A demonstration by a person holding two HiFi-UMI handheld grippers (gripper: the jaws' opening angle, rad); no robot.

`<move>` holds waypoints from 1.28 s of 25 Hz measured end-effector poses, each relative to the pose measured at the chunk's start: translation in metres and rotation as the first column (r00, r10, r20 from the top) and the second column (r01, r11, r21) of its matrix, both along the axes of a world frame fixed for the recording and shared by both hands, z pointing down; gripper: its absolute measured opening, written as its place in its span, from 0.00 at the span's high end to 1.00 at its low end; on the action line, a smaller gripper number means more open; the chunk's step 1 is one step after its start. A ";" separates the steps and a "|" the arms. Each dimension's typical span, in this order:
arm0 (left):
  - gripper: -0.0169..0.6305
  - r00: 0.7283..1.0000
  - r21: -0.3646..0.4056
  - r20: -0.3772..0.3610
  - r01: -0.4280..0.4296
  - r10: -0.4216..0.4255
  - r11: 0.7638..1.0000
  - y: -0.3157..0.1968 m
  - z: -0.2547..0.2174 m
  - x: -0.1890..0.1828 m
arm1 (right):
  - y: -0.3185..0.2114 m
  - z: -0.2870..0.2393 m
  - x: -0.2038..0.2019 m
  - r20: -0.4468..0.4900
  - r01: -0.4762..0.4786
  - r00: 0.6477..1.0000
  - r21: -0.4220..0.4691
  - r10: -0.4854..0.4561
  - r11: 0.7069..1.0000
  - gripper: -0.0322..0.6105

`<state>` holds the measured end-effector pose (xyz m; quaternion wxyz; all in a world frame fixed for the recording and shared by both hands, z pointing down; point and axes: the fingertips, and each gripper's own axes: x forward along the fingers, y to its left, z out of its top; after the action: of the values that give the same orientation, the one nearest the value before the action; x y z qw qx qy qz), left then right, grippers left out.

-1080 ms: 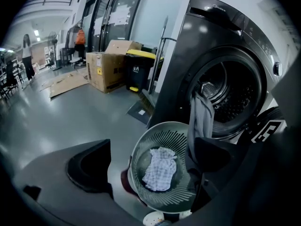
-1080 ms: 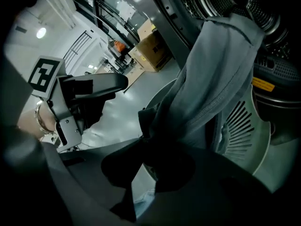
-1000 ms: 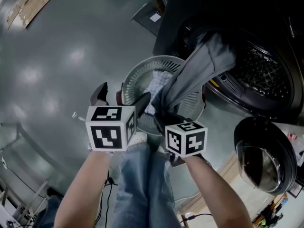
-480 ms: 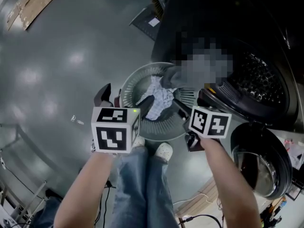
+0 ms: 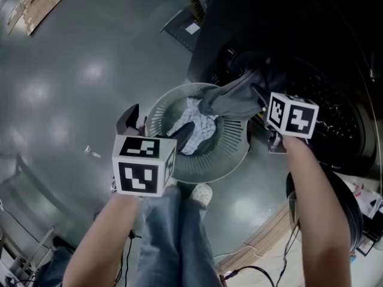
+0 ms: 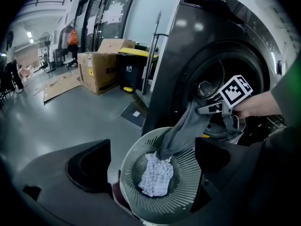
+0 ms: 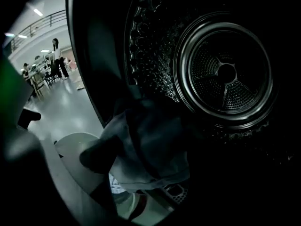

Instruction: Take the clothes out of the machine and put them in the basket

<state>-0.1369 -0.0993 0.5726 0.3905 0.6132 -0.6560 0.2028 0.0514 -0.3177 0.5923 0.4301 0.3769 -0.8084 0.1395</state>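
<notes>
Head view: a grey garment [image 5: 230, 100] hangs half out of the front-loading washing machine [image 5: 335, 52] at 2 o'clock, its lower end lying in the round slatted laundry basket [image 5: 230, 160] at centre, beside a white checked cloth [image 5: 194, 130] on the basket's floor. The right gripper [image 5: 264, 118] points into the drum mouth at 3 o'clock; its jaws have just been opening and stand wide, with the garment's upper folds lying loose between them, not pinched. The left gripper [image 5: 154, 126] hovers at 9 o'clock of the basket, jaws spread wide on nothing.

With no grip on it, the garment looks likely to be dragged over the basket rim onto the floor by its own weight, or to slide back into the drum. A careless reach for the next item could also snag it.

Small lettering on the machine's top panel, and print on a cardboard box [image 6: 96, 69] at 10 o'clock in the left gripper view, is too small to read.
</notes>
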 end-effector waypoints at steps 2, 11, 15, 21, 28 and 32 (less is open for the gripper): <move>0.10 1.000 -0.001 -0.012 -0.004 0.004 1.000 -0.002 0.003 0.002 | -0.011 0.008 -0.003 -0.044 0.048 0.998 -0.018 -0.048 0.999 0.25; 0.10 0.999 -0.011 -0.041 0.000 -0.001 1.000 -0.012 0.020 0.003 | -0.023 0.046 -0.016 0.016 0.121 0.993 -0.200 -0.120 0.972 0.27; 0.10 0.998 -0.003 -0.066 0.001 -0.002 1.000 -0.018 0.021 0.006 | -0.015 0.048 -0.023 0.100 0.129 0.989 -0.209 -0.110 0.969 0.44; 0.10 1.000 0.018 -0.013 -0.003 0.004 1.000 -0.015 0.010 0.007 | -0.002 0.027 -0.024 -0.021 0.193 0.980 -0.096 -0.196 0.976 0.77; 0.10 1.000 0.006 0.000 -0.020 0.020 1.000 -0.005 -0.008 0.012 | 0.028 0.001 -0.023 0.025 0.220 0.976 -0.128 -0.218 0.967 0.78; 0.10 1.000 0.026 0.013 -0.020 0.020 0.999 -0.005 -0.028 0.012 | 0.050 -0.017 -0.027 0.041 0.251 0.968 -0.135 -0.248 0.958 0.78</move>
<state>-0.1252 -0.1039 0.5445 0.3762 0.6234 -0.6550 0.2020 0.0247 -0.2675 0.5755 0.4600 0.2393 -0.8427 0.1447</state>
